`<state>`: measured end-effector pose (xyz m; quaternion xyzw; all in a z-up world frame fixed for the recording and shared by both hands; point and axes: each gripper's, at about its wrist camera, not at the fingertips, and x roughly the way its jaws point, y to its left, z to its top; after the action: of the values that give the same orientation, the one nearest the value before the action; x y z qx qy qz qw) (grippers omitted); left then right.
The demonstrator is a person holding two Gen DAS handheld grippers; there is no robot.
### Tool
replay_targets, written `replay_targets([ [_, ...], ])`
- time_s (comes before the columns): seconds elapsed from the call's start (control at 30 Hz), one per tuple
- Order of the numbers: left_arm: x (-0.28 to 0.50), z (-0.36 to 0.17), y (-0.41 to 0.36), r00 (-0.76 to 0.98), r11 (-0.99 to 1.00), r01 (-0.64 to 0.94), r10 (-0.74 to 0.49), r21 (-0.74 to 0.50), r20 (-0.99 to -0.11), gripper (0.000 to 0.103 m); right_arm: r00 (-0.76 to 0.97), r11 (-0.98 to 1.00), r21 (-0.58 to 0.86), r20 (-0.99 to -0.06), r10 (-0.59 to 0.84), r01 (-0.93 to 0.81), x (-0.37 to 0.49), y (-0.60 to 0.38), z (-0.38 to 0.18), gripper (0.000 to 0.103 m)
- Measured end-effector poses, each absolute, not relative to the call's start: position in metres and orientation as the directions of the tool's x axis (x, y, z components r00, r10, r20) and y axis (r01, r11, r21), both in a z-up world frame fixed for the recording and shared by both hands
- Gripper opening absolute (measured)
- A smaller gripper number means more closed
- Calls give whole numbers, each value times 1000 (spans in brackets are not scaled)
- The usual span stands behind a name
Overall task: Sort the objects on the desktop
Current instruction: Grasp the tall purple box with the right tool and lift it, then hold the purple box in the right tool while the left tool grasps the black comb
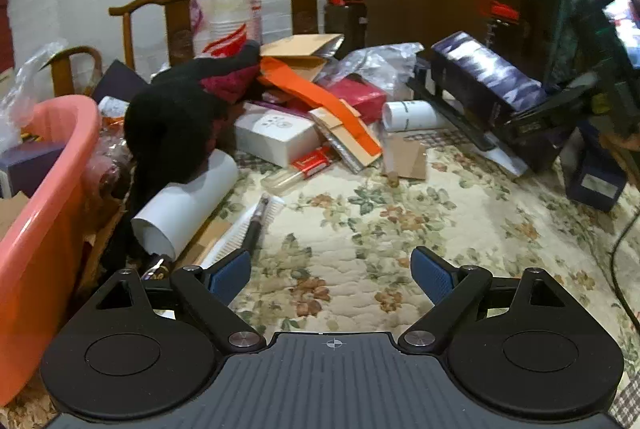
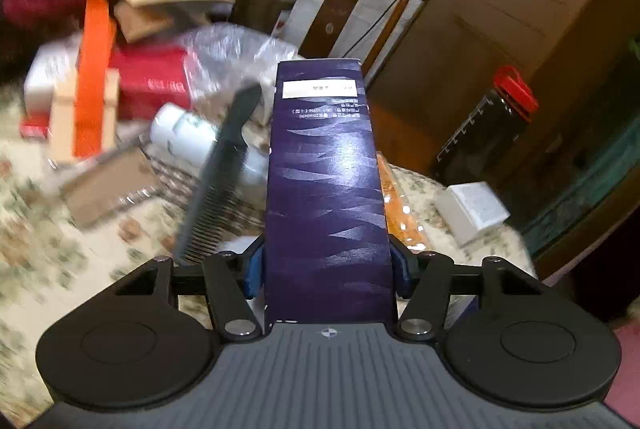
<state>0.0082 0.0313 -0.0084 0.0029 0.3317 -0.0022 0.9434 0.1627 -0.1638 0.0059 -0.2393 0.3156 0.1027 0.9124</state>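
Note:
My right gripper (image 2: 326, 269) is shut on a long dark purple box (image 2: 324, 189), its blue pads (image 2: 254, 273) pressing both long sides. A black comb (image 2: 218, 181) slants along the box's left side; what holds it I cannot tell. In the left wrist view the same purple box (image 1: 488, 69) hangs tilted above the table at the right, with the comb (image 1: 452, 113) under it. My left gripper (image 1: 332, 269) is open and empty, low over the floral tablecloth (image 1: 360, 229). A white comb and a dark pen (image 1: 256, 217) lie just ahead of its left finger.
A pink basin (image 1: 48, 197) stands at the left edge. Beside it lie a white paper roll (image 1: 188, 205) and black cloth (image 1: 176, 125). Boxes, an orange strip (image 1: 320, 97) and plastic bags pile at the back. A small white box (image 2: 472, 209) and a red-capped jar (image 2: 492, 125) are to the right.

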Motion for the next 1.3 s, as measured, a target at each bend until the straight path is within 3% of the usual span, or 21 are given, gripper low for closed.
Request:
replay_targets([
  [0.17, 9, -6, 39, 780, 999, -24, 5, -22, -626, 94, 727, 917, 29, -599, 335, -398, 109, -187, 37, 63],
  [0.3, 8, -4, 43, 785, 998, -57, 30, -24, -619, 94, 577, 818, 352, -584, 571, -454, 58, -207, 38, 64],
  [0.37, 8, -2, 44, 789, 997, -78, 56, -10, -612, 94, 542, 817, 357, -618, 570, -452, 34, -209, 30, 64],
  [0.57, 16, -2, 32, 780, 995, -87, 101, 53, -618, 94, 677, 938, 159, -656, 334, -308, 1, -215, 5, 64],
  [0.67, 24, 1, 19, 768, 996, -58, 84, 62, -635, 94, 561, 917, 228, -734, 383, -328, 23, -210, -12, 75],
  [0.7, 27, 4, 14, 768, 995, -58, 97, 83, -633, 94, 570, 910, 231, -719, 397, -343, 26, -208, -14, 81],
  [0.93, 72, 26, -16, 778, 977, -88, 189, 194, -599, 94, 596, 887, 328, -657, 462, -326, 25, -225, -10, 74],
  [1.3, 188, 14, -92, 684, 981, -23, 154, 190, -713, 93, 617, 906, 291, -664, 422, -307, 26, -228, -16, 72],
])
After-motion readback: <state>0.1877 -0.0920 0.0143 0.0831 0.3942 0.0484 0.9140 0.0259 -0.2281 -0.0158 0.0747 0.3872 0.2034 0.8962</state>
